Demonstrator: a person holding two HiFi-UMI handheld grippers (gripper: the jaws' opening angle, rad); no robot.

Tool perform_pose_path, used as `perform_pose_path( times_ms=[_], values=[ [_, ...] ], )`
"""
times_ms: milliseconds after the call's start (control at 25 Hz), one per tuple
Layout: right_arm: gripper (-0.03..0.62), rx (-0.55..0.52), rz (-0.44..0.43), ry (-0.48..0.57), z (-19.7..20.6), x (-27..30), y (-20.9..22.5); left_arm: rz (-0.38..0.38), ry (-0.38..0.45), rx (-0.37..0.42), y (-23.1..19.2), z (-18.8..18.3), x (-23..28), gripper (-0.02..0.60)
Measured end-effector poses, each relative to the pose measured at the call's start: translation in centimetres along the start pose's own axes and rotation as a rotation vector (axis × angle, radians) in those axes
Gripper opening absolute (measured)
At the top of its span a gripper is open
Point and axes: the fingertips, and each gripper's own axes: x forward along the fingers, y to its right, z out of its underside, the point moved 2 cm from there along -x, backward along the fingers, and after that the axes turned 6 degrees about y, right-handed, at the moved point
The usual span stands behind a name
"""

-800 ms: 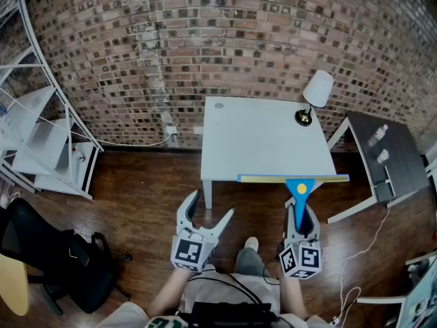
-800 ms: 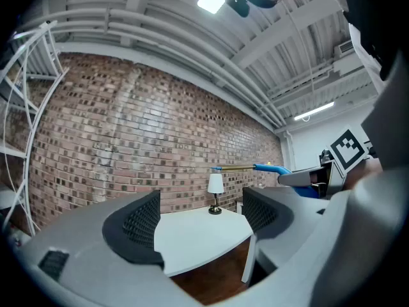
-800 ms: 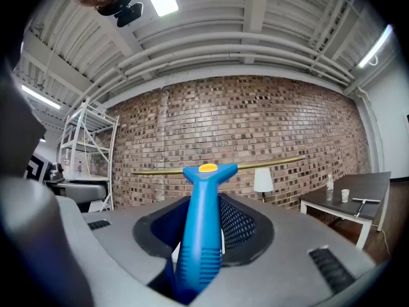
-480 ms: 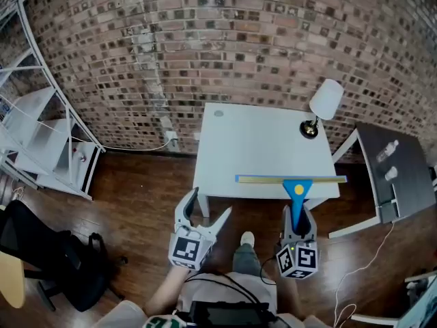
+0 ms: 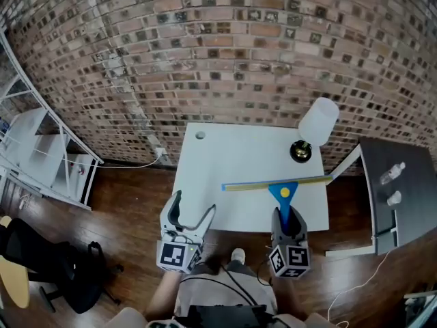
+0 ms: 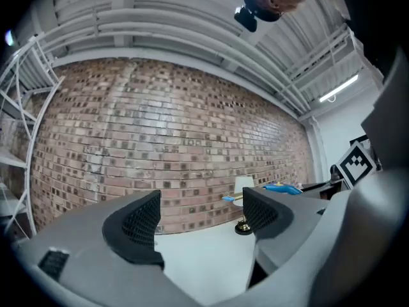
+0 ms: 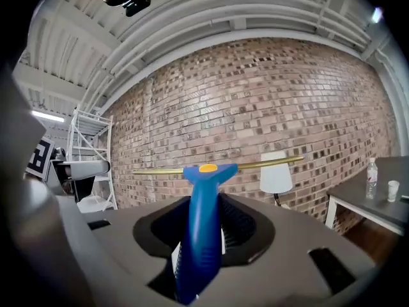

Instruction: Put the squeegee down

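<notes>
My right gripper (image 5: 287, 219) is shut on the blue handle of the squeegee (image 5: 283, 192), whose long yellow blade (image 5: 273, 182) hangs crosswise over the near part of the white table (image 5: 232, 162). The right gripper view shows the blue handle (image 7: 203, 229) clamped between the dark pads, blade (image 7: 217, 166) level in front of the brick wall. Left of it, my left gripper (image 5: 189, 214) is open and empty at the table's near left edge. Nothing lies between its pads (image 6: 142, 226) in the left gripper view, where the squeegee (image 6: 281, 188) shows at the right.
A white-shaded lamp (image 5: 313, 130) stands at the table's far right corner. A dark side table (image 5: 403, 197) with a bottle and cup is to the right. White metal shelving (image 5: 34, 156) and a black chair (image 5: 48, 265) are to the left. The brick wall (image 5: 218, 53) is behind.
Both grippers have moved forward toward the table. The squeegee blade, earlier along the table's near edge, now hangs over the tabletop, its right end tilted slightly toward the lamp.
</notes>
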Motion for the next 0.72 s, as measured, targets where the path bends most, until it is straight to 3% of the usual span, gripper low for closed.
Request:
perform_pose_path(
  times_ms=[280,400,520,720],
  values=[
    [0.155,0.060,-0.046,-0.072,3.8,5.0,1.1,-0.029,-0.044,-0.010,-1.0,2.1,4.6,0.391],
    [0.155,0.120,-0.020,-0.149,7.7,7.4,1.5,-0.029,-0.081,0.005,-1.8,4.4,5.4,0.391],
    [0.155,0.180,-0.010,-0.244,11.7,10.4,2.4,-0.028,-0.110,-0.033,-1.7,5.1,6.6,0.391],
    [0.156,0.164,0.013,-0.328,16.7,19.3,4.1,-0.042,-0.171,-0.074,-3.0,6.2,7.1,0.391]
  ],
)
